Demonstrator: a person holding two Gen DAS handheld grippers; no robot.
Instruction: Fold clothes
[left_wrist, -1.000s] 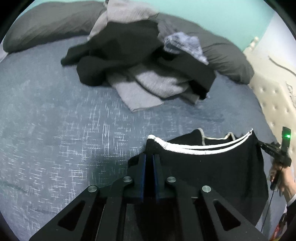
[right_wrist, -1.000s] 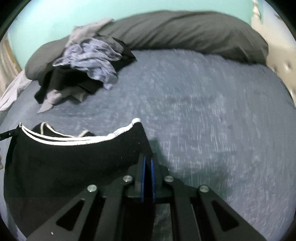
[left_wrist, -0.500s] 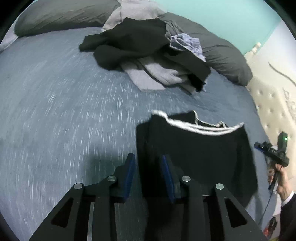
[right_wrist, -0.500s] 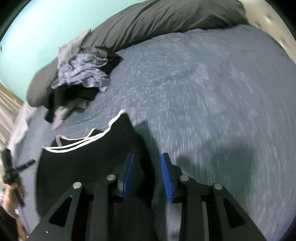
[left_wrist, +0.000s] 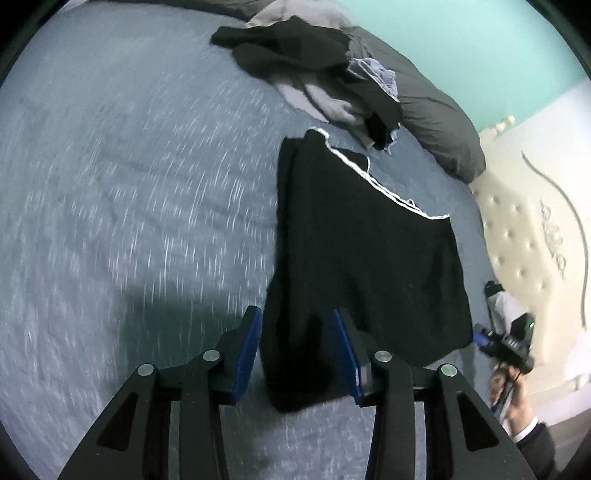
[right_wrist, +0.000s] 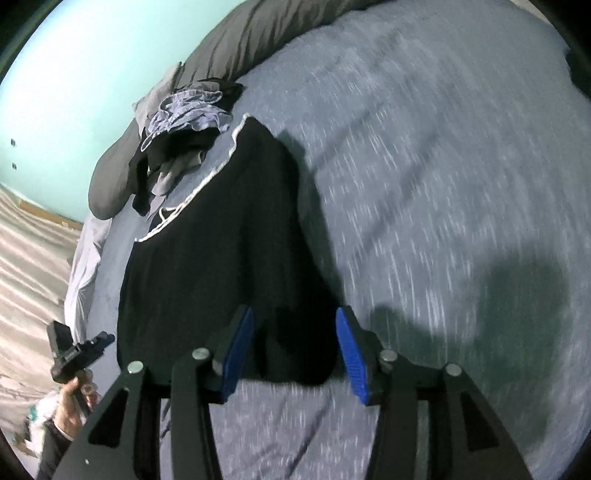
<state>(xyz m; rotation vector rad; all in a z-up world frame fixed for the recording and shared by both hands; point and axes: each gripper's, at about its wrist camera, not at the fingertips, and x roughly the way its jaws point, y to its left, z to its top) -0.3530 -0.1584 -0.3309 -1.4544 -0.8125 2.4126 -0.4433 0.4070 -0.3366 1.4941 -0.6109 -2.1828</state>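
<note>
Black shorts (left_wrist: 362, 251) with a white-trimmed waistband lie flat on the grey-blue bed, waistband at the far end. In the left wrist view, my left gripper (left_wrist: 297, 350) stands open above one near leg corner, blue pads apart, nothing clamped. The same shorts (right_wrist: 221, 251) fill the right wrist view, where my right gripper (right_wrist: 295, 354) is open over the other near corner. Each view shows the other hand-held gripper at its edge: the right one (left_wrist: 506, 339) and the left one (right_wrist: 77, 350).
A pile of unfolded clothes (left_wrist: 325, 74), black, grey and pale blue, sits at the far end against dark grey pillows (left_wrist: 436, 118). A cream tufted headboard (left_wrist: 524, 236) stands at the right. Bare bedspread (left_wrist: 129, 203) stretches left of the shorts.
Both grippers went from shut on the shorts' waistband to open, letting go. They pulled back toward the leg end, and the shorts now lie flat on the bed.
</note>
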